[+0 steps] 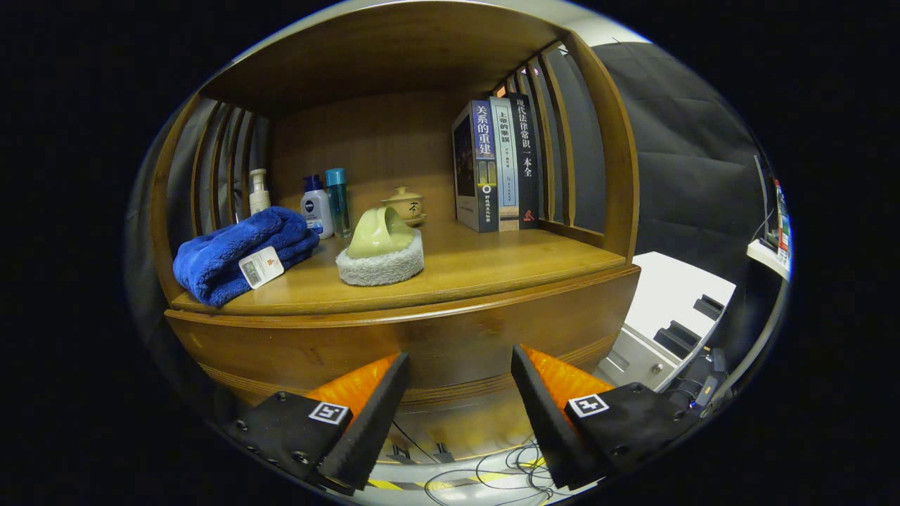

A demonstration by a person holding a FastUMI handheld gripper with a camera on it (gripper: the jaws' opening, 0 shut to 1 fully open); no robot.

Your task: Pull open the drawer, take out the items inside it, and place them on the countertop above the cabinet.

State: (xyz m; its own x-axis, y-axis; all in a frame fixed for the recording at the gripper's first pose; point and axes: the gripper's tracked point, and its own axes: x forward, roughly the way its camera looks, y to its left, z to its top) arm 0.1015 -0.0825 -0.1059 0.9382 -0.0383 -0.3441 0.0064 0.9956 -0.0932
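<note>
My gripper (pixel 460 360) is open, its two fingers spread wide with nothing between them, held just in front of the wooden cabinet's front panel (pixel 436 344). Above that panel runs the wooden countertop (pixel 492 263). On it lie a folded blue towel (pixel 242 253) with a white tag at the left and a pale green scrubber (pixel 381 247) with a grey fuzzy pad in the middle. I cannot make out a drawer handle or the drawer's inside from here.
At the back of the countertop stand a white pump bottle (pixel 258 191), a blue-capped white bottle (pixel 316 207), a teal bottle (pixel 338 200), a small lidded teacup (pixel 405 204) and three upright books (pixel 496 165). White furniture (pixel 668 309) is at the right. Cables (pixel 492 471) lie on the floor below.
</note>
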